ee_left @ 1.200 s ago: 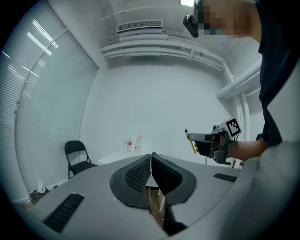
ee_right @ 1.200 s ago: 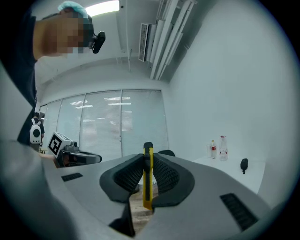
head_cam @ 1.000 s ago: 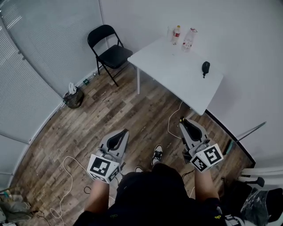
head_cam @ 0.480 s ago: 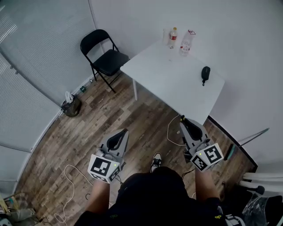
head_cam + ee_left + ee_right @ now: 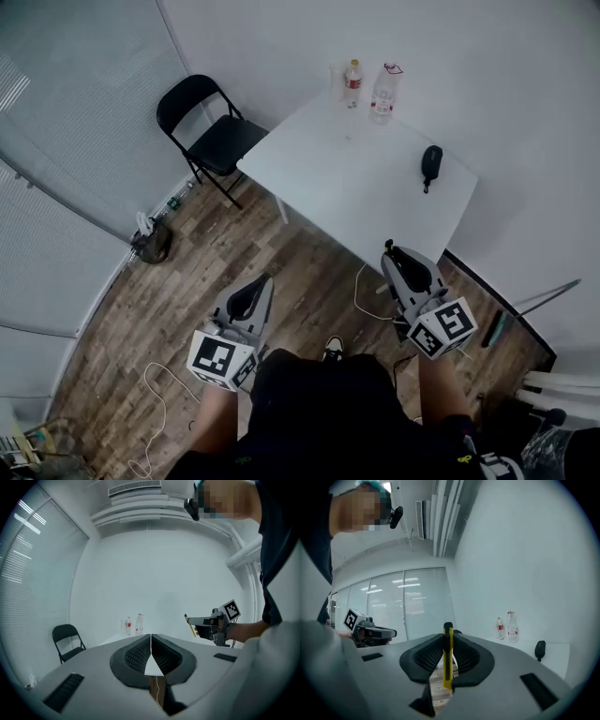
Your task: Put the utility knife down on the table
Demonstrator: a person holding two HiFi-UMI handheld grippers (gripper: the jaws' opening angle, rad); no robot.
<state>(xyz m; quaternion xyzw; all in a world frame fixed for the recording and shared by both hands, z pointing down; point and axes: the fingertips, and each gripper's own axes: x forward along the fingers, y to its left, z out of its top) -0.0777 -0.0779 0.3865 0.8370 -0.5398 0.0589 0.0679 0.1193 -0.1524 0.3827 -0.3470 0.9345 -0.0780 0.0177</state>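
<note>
Right gripper (image 5: 447, 641) pinches a slim yellow utility knife (image 5: 448, 665) between ribbed pads (image 5: 465, 656); left gripper (image 5: 151, 639) closed, empty; its view, not the right's, shows the chair (image 5: 65, 637)

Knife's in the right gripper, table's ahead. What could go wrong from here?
1. The yellow utility knife stands thin and upright in the right hand-held gripper; it may slip or topple on release.
2. A white cable loops on the floor before the white table: a trip risk.
3. The black oval object and two plastic bottles sit on the table; aim for bare surface.
</note>
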